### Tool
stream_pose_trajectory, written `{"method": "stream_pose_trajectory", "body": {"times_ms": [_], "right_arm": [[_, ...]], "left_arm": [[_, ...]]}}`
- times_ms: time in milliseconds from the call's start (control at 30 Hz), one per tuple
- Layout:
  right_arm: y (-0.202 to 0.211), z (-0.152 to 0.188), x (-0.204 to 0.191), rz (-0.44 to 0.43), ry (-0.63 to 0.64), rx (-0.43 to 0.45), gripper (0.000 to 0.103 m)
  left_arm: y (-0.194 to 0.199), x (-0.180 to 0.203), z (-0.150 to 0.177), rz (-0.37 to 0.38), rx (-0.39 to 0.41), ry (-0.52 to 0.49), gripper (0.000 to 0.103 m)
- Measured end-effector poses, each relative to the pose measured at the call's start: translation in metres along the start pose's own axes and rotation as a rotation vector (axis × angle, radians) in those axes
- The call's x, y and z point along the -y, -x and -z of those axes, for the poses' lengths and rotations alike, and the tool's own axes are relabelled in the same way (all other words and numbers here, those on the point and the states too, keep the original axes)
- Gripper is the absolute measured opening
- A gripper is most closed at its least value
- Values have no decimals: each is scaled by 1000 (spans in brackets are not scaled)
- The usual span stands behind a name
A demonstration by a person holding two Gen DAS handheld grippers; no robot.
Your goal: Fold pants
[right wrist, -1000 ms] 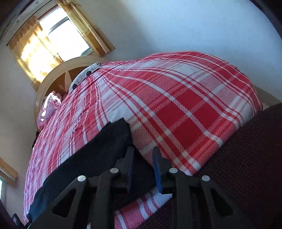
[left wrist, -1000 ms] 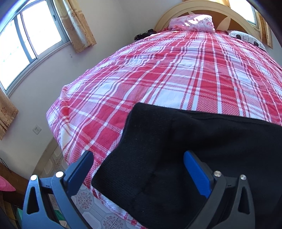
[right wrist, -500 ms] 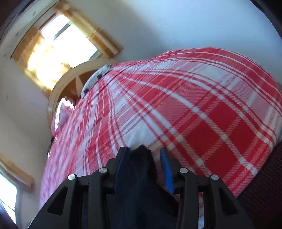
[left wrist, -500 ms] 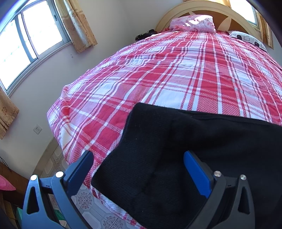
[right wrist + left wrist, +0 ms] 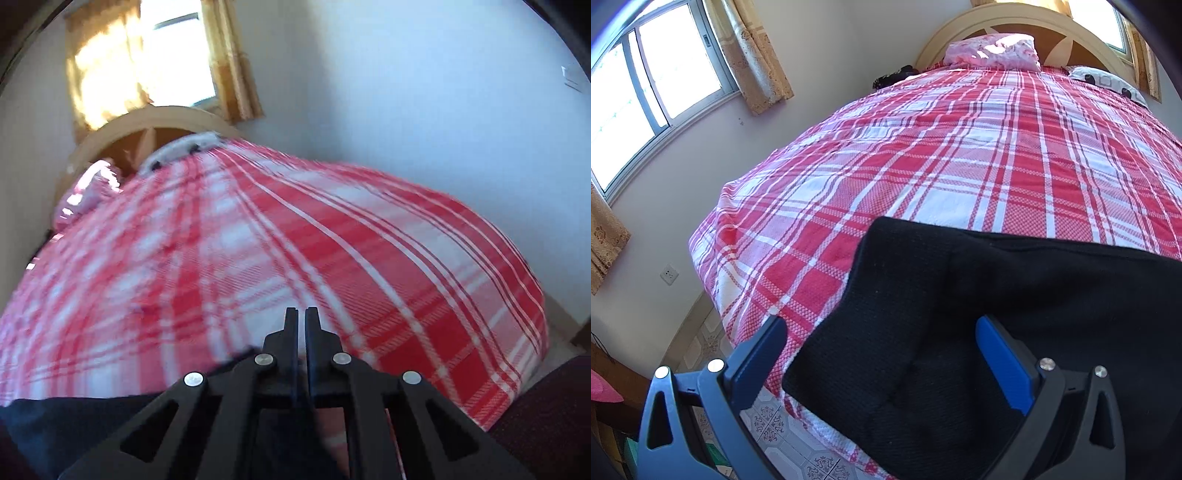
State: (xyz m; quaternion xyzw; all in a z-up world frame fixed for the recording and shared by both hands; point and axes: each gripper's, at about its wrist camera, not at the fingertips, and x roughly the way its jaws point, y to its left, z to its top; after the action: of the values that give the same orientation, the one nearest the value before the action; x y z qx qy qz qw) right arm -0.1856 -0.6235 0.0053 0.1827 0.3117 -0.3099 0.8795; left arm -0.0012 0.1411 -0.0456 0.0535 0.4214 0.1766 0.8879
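Black pants (image 5: 960, 302) lie across the near end of a bed with a red and white plaid cover (image 5: 960, 147). My left gripper (image 5: 879, 328) is open, its blue pads wide apart on either side of the pants' left end, not pressing it. In the blurred right wrist view my right gripper (image 5: 301, 312) is shut, jaws almost touching. The black pants (image 5: 92, 424) run up from the lower left to the jaws, and a thin edge of cloth is pinched there. The pinched spot itself is hidden by the fingers.
A pink pillow (image 5: 993, 51) and a spotted pillow (image 5: 1108, 81) lie by the wooden headboard (image 5: 1015, 18). Curtained windows (image 5: 665, 74) are on the left wall, tiled floor (image 5: 775, 424) below the bed's left edge. A dark red surface (image 5: 546, 413) sits at the lower right.
My right gripper swung over the pants' end, took the cloth between its jaws and shut on it, while rolling. The left gripper and the pants' left end have stayed put.
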Motion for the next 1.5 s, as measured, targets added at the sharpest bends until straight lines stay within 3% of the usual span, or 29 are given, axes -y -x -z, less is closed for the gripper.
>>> {"method": "stream_pose_trajectory", "body": {"times_ms": [33,67,167,233,300,367,433,467,567,667,767,933,1067,1200,1300,1433,1500], "right_arm": [[-9,1,10,-19,-48,-55,4],[-6,0,17,-44,-89,-37,4],[35,-4,20,13,-160,82,5],[65,0,3,-51,-154,112,6],[95,14,-29,-240,-123,99,19],[121,45,-73,-461,-71,31,77],[138,78,-109,-642,-59,-20,82],[142,98,-131,-753,-58,-87,82],[139,146,-177,-926,-89,-258,79],[125,177,-192,-928,-131,-348,73],[102,195,-174,-907,-293,-399,73],[90,190,-143,-892,-456,-303,72],[79,187,-144,-917,-543,-259,72],[77,190,-189,-984,-429,-304,72],[85,192,-215,-976,-335,-296,73],[89,198,-200,-999,-440,-332,73],[90,203,-177,-951,-545,-311,73]], "left_arm": [[0,0,0,6,-1,-1,103],[-1,-1,-1,12,-2,-3,103],[2,-2,-2,20,7,-10,103],[14,-1,-2,4,62,-26,103],[37,1,-3,21,165,-49,103],[59,7,-3,77,255,-84,103],[76,14,-3,164,295,-124,103],[82,19,-3,222,297,-145,103],[92,32,4,350,286,-195,103],[93,42,15,439,250,-235,103],[89,42,25,476,221,-253,103],[83,33,28,475,198,-229,103],[74,21,25,473,168,-175,103],[66,10,20,484,133,-120,103],[61,4,20,474,110,-97,103],[60,-3,20,461,120,-88,103],[59,-4,19,455,124,-82,103]]}}
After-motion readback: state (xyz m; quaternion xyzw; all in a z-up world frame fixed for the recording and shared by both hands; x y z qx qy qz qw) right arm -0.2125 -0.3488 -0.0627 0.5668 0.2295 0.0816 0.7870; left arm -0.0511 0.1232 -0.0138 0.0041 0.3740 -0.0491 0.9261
